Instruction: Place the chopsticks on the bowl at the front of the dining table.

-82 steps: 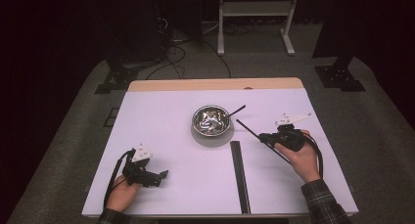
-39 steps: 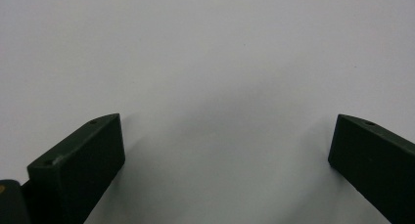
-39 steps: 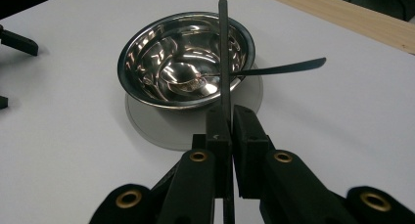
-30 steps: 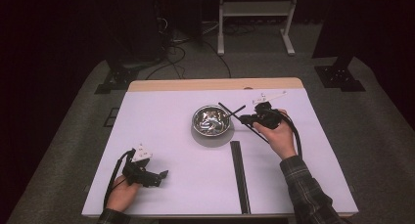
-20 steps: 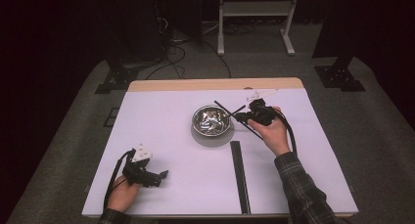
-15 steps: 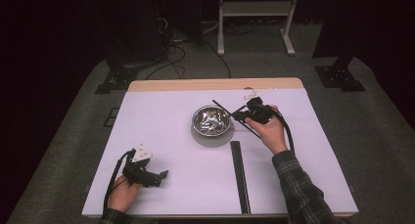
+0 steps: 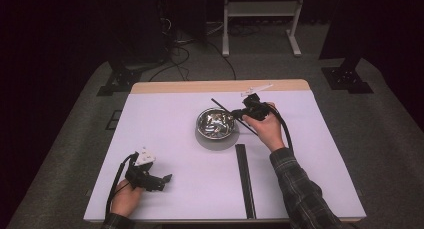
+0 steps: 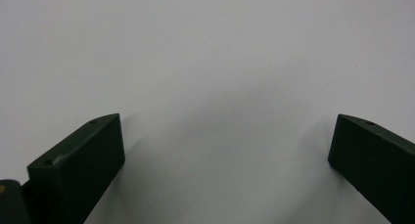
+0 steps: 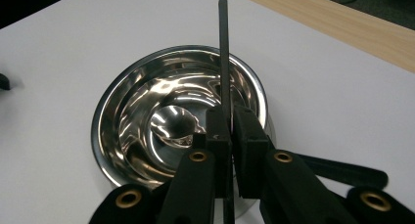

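Observation:
A shiny metal bowl point(image 7: 216, 125) stands on the white table top point(image 7: 160, 129), a little right of centre. My right gripper point(image 7: 240, 113) hovers at the bowl's right rim, shut on a thin black stick point(image 7: 219, 104) that slants across the bowl's far edge. In the right gripper view the stick point(image 9: 223, 57) rises straight from between the shut fingertips point(image 9: 230, 123) over the bowl point(image 9: 142, 111). My left gripper point(image 7: 162, 179) rests near the front left edge, jaws wide apart with nothing between them. Only bare white surface lies under the left gripper point(image 8: 226, 150).
A long flat black bar point(image 7: 245, 181) lies on the table from just below the bowl to the front edge. A wooden strip point(image 7: 200, 86) borders the far side. Beyond the table are dark floor, cables and a white stand point(image 7: 260, 19).
My right hand has carried the stick from the table's right side leftward and away from the person, up to the bowl's rim. The left gripper has stayed still.

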Demonstrator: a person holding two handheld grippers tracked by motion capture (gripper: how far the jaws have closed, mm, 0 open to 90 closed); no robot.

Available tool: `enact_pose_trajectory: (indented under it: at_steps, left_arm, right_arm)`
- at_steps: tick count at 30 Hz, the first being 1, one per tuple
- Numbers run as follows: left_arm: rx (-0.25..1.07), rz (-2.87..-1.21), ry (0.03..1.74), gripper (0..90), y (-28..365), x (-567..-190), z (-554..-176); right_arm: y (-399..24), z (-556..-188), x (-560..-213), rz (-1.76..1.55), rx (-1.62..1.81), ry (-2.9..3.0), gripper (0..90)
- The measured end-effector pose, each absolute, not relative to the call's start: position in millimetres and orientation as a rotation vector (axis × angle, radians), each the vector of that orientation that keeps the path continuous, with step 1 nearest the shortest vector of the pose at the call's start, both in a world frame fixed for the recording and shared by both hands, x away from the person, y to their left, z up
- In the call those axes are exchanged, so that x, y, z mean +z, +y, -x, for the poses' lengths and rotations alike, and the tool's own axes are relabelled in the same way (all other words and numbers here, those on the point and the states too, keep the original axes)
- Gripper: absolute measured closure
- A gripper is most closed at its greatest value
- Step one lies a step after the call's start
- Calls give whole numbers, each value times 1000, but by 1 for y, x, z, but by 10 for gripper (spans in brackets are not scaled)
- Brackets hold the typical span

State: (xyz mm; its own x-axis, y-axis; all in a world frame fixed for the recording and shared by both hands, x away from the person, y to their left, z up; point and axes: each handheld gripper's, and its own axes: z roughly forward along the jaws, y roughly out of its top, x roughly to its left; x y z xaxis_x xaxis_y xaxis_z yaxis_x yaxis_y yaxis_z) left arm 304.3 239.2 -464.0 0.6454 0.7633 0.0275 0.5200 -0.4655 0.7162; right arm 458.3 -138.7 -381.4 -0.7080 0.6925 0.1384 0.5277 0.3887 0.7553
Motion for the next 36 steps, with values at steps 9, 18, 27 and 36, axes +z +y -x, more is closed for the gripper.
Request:
enact_pose_trajectory:
  at_steps: [9, 18, 27, 36]
  left_arm:
    - [455, -2171, 994, 0, 239, -464, -304]
    - [455, -2171, 994, 0, 239, -464, -304]
    - [454, -2171, 994, 0, 239, -464, -304]
    - [454, -2171, 994, 0, 239, -464, -304]
  right_arm:
    - [-122, -474, -386, -1095, 1196, 2465, 859]
    - [-105, -482, -391, -1083, 1154, 2487, 858]
    - [-99, -490, -396, -1114, 1132, 2495, 859]
    - [-94, -494, -399, -1122, 1104, 2507, 858]
